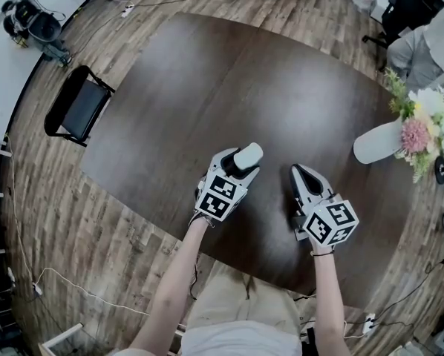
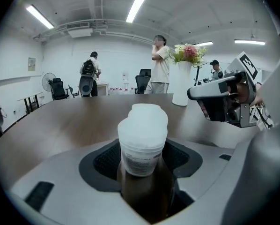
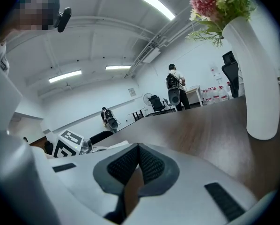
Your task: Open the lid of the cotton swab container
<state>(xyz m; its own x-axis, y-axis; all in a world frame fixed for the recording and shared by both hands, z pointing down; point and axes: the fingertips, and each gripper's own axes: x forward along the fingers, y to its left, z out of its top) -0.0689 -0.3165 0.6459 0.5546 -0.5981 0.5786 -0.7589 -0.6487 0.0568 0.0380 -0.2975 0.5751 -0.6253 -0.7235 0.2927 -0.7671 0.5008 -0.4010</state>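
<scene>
Well off to the left of your left tongs, a black chair (image 1: 79,106) stood at the edge of the dark wooden table (image 1: 207,87). Your left tongs (image 1: 239,167) sat low over that table with their jaws spread wide and released, clamping nothing. The cotton swab container (image 2: 142,144) stood upright on the table right between those jaws, near their tips. In the left gripper view the dark ribbed pads showed on either side of it, and its printed label faced the camera. Its white top rose in two rounded tiers, and you could not tell from the views whether the lid was seated or lifted. Just to the right, apart from the container, your right tongs (image 1: 302,173) were clenched, the ribbed pads meeting in one seam with nothing between them. They pointed across the table alongside the left pair. Farther right and beyond the right tongs stood a tall white vase (image 1: 378,143) on the table, holding pink and white flowers (image 1: 422,128).
</scene>
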